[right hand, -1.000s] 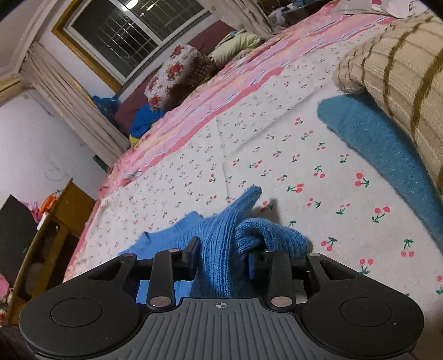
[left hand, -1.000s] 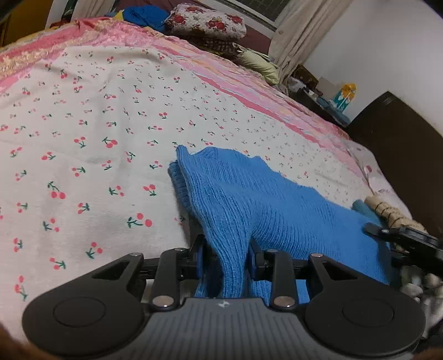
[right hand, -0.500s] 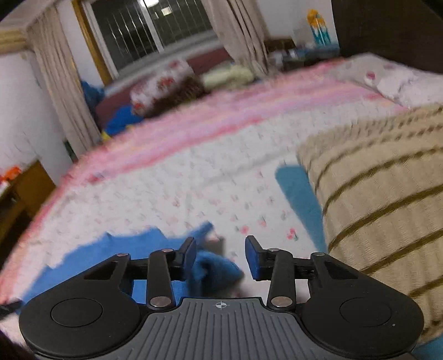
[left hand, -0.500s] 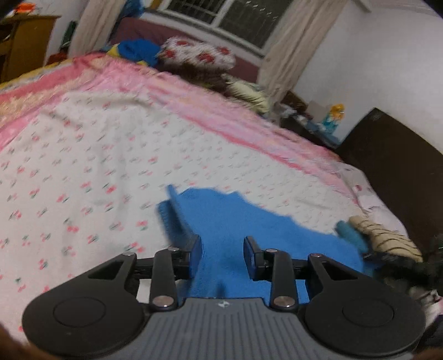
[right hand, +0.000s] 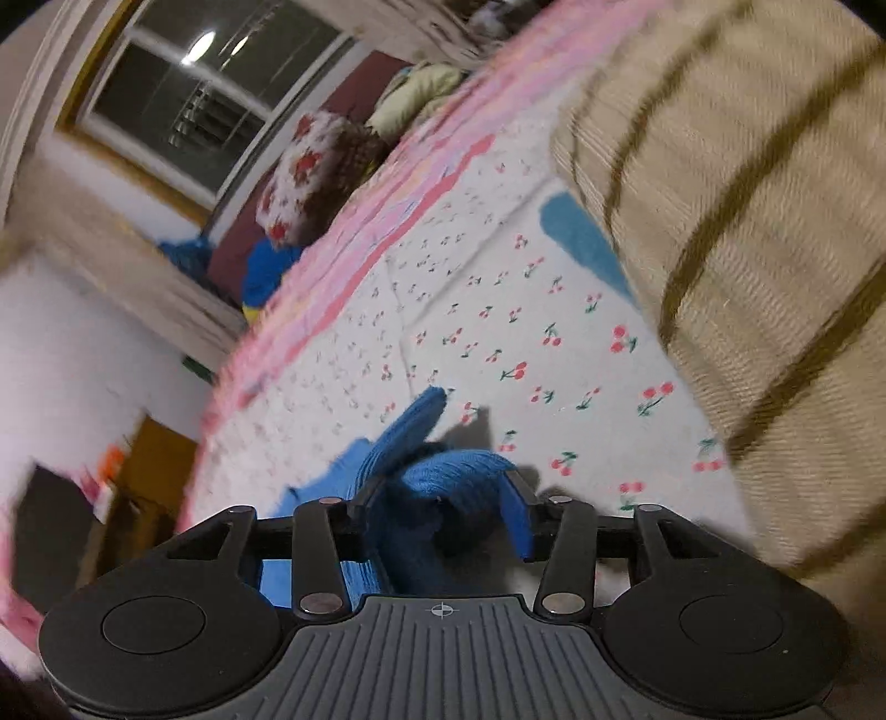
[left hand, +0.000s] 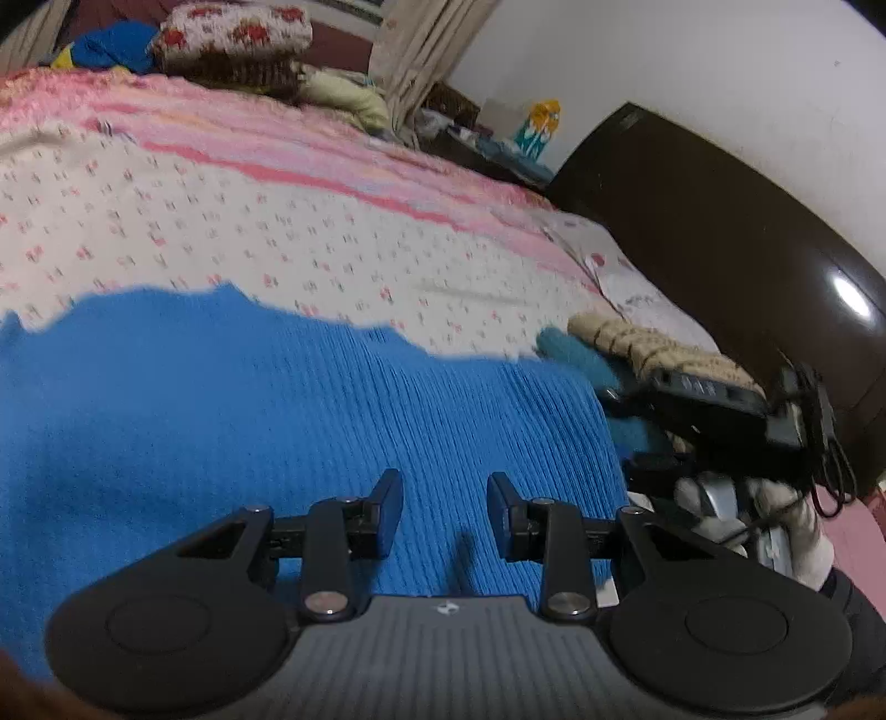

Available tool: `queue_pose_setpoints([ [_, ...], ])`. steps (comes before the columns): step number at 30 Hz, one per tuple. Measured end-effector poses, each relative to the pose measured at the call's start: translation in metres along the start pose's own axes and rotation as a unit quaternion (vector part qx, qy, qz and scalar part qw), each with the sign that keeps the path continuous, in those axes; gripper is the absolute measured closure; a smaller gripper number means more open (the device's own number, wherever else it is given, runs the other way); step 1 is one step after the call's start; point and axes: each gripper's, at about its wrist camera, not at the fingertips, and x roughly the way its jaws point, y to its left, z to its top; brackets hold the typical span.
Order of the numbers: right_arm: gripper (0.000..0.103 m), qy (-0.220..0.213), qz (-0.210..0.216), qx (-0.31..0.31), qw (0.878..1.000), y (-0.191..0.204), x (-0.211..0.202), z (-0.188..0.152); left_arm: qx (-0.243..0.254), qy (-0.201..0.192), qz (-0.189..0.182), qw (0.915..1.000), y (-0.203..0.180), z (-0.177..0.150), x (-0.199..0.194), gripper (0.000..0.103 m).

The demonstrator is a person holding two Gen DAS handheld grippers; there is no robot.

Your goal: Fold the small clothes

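I see the blue sweater (left hand: pixel 310 410) lying spread on the bed (left hand: pixel 288 221), on the white sheet with small cherries, close to the near edge and reaching toward the headboard (left hand: pixel 714 260) side. My left gripper (left hand: pixel 443 512) hangs just above the knit with its jaws apart and nothing between them; the cloth lies flat under the fingers (left hand: pixel 387 509).

My right gripper (right hand: pixel 443 515) sits low over a bunched end of the same sweater (right hand: pixel 443 487). Its jaws have just been opening, and the rolled blue fold lies between them. The left finger is against the knit, while the right finger (right hand: pixel 518 515) stands off from it with a gap, so the pads do not press on it.

Beside the sweater, toward the headboard end, a beige striped garment (right hand: pixel 747 232) lies over a teal cloth (right hand: pixel 581 243). From the left camera I see the right gripper (left hand: pixel 714 404) next to that pile, held in a white-gloved hand (left hand: pixel 775 515). A flowered pillow (left hand: pixel 232 27) rests at the far edge of the bed.
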Motion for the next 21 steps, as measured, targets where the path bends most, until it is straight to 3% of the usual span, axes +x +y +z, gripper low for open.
queue_pose_setpoints([
  [2, 0.048, 0.026, -0.001, 0.005, 1.0, 0.002, 0.016, 0.0, -0.001, 0.009, 0.0, 1.0, -0.002, -0.006, 0.006, 0.065],
  [5, 0.048, 0.022, 0.0, 0.01, 1.0, 0.004, 0.026, 0.001, 0.002, 0.022, 0.0, 0.9998, -0.005, -0.013, 0.012, 0.065],
  [6, 0.056, 0.02, 0.002, 0.02, 1.0, 0.003, 0.027, 0.004, 0.002, 0.024, -0.001, 0.9997, -0.005, -0.014, 0.012, 0.065],
  [7, 0.076, 0.017, 0.006, 0.029, 0.999, 0.004, 0.028, 0.007, 0.002, 0.025, -0.002, 0.9997, -0.006, -0.015, 0.013, 0.065],
  [8, 0.083, 0.018, 0.013, 0.034, 0.999, 0.006, 0.03, 0.011, 0.001, 0.022, -0.004, 0.9997, -0.007, -0.014, 0.013, 0.065],
  [10, 0.087, 0.004, 0.022, 0.013, 1.0, 0.016, 0.026, 0.015, 0.002, 0.011, -0.011, 0.9999, -0.011, -0.011, 0.012, 0.065],
  [13, 0.09, -0.044, 0.018, -0.075, 0.996, 0.042, 0.01, 0.01, 0.001, 0.004, -0.018, 0.9998, -0.018, -0.008, 0.021, 0.065],
  [15, 0.089, -0.049, -0.035, -0.106, 0.993, 0.046, 0.018, 0.009, 0.009, 0.018, -0.011, 0.9997, -0.022, -0.009, 0.033, 0.065],
  [17, 0.089, -0.021, -0.069, -0.083, 0.994, 0.035, 0.033, 0.011, 0.007, 0.027, 0.003, 0.9996, -0.022, -0.011, 0.039, 0.065],
  [21, 0.077, -0.033, -0.044, -0.023, 0.998, 0.019, 0.016, 0.012, 0.012, 0.013, 0.011, 0.9998, -0.026, -0.013, 0.031, 0.065],
])
